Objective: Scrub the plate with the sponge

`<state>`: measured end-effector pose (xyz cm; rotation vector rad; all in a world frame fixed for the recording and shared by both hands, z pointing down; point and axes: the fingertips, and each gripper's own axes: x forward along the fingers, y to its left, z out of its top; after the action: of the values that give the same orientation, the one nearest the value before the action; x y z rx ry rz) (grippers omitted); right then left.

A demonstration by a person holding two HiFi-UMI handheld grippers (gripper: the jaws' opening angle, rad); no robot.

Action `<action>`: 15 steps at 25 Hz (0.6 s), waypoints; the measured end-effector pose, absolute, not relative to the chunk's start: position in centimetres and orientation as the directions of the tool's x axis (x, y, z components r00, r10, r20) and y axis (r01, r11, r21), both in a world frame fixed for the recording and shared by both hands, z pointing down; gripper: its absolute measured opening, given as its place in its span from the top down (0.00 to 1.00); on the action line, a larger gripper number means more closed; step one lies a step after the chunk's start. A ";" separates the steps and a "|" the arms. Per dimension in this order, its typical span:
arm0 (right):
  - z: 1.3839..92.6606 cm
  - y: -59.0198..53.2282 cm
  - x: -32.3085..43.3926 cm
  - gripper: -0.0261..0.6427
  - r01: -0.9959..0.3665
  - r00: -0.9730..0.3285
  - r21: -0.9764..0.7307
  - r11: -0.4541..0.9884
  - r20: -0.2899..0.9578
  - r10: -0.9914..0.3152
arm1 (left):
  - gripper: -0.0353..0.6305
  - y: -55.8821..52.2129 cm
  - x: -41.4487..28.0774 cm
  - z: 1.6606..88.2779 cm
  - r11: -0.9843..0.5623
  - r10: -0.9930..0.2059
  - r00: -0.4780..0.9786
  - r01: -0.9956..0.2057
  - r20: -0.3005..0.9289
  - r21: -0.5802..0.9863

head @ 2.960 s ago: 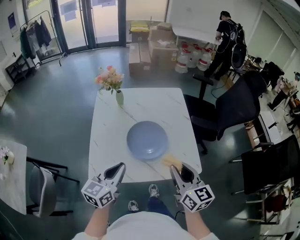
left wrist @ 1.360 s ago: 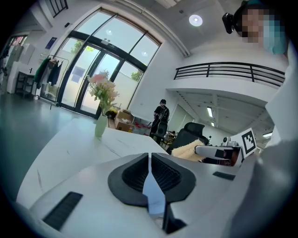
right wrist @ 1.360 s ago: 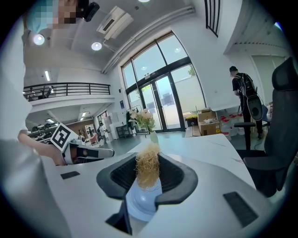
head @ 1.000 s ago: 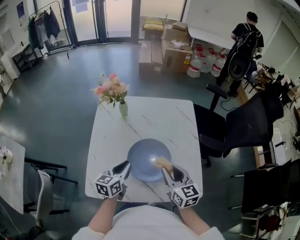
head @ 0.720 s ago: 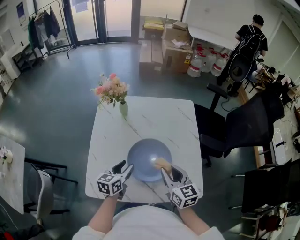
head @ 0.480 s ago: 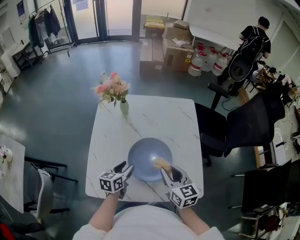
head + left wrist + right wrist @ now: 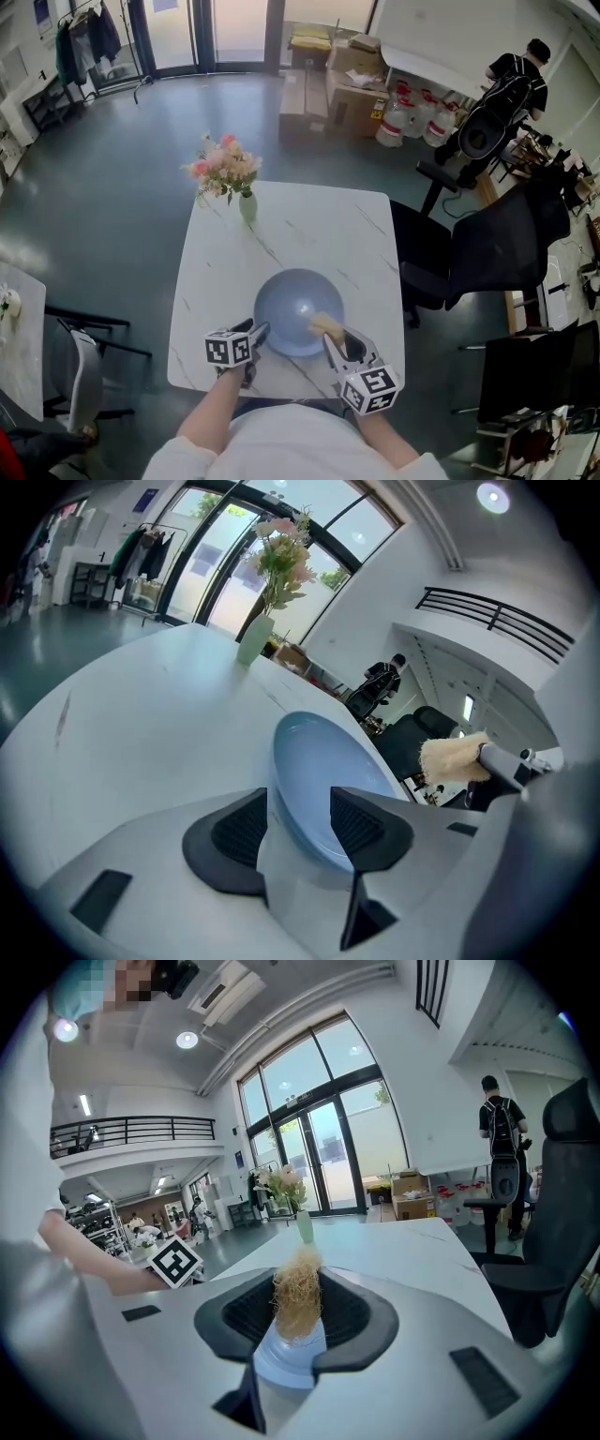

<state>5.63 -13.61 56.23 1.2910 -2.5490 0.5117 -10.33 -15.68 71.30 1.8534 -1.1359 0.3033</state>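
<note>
A pale blue plate (image 7: 298, 302) lies on the white marble table (image 7: 309, 220), near its front edge. My left gripper (image 7: 256, 335) is at the plate's near-left rim. In the left gripper view its jaws have just been opening and straddle the plate (image 7: 323, 775) rim, and the left gripper (image 7: 298, 808) stands open. My right gripper (image 7: 339, 339) is shut on a straw-coloured fibrous sponge (image 7: 324, 324) over the plate's near-right part. In the right gripper view the sponge (image 7: 298, 1293) stands upright between the jaws of the right gripper (image 7: 298, 1305), with the plate (image 7: 286, 1358) below.
A vase of pink flowers (image 7: 244, 199) stands at the table's far left. A black office chair (image 7: 469, 234) is right of the table and a grey chair (image 7: 80, 366) left of it. Cardboard boxes (image 7: 352, 80) and a person (image 7: 514, 80) are far back.
My left gripper has dropped onto the plate's near-left rim and its jaws have opened round the rim. The right gripper with the sponge has stayed over the plate.
</note>
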 end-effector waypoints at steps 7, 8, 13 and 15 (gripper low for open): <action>56.1 -13.7 6.1 0.78 -0.817 -0.574 -0.194 0.543 0.367 -0.732 | 0.64 -16.4 -9.7 72.2 -0.121 -0.563 0.552 -0.791 0.615 0.599; 56.1 -13.7 6.2 0.78 -0.818 -0.572 -0.194 0.541 0.367 -0.733 | 0.64 -16.5 -9.6 72.3 -0.114 -0.564 0.552 -0.788 0.614 0.605; 56.2 -13.8 6.9 0.78 -0.829 -0.557 -0.194 0.525 0.367 -0.745 | 0.76 -16.8 -10.2 73.0 -0.061 -0.571 0.535 -0.784 0.622 0.618; 56.2 -13.7 7.3 0.78 -0.834 -0.550 -0.196 0.516 0.369 -0.749 | 0.79 -16.8 -10.2 73.0 -0.060 -0.564 0.537 -0.785 0.628 0.617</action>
<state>7.29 -13.71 56.22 1.3421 -2.5206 0.5184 -10.23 -16.84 73.05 1.7396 -1.1325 0.2669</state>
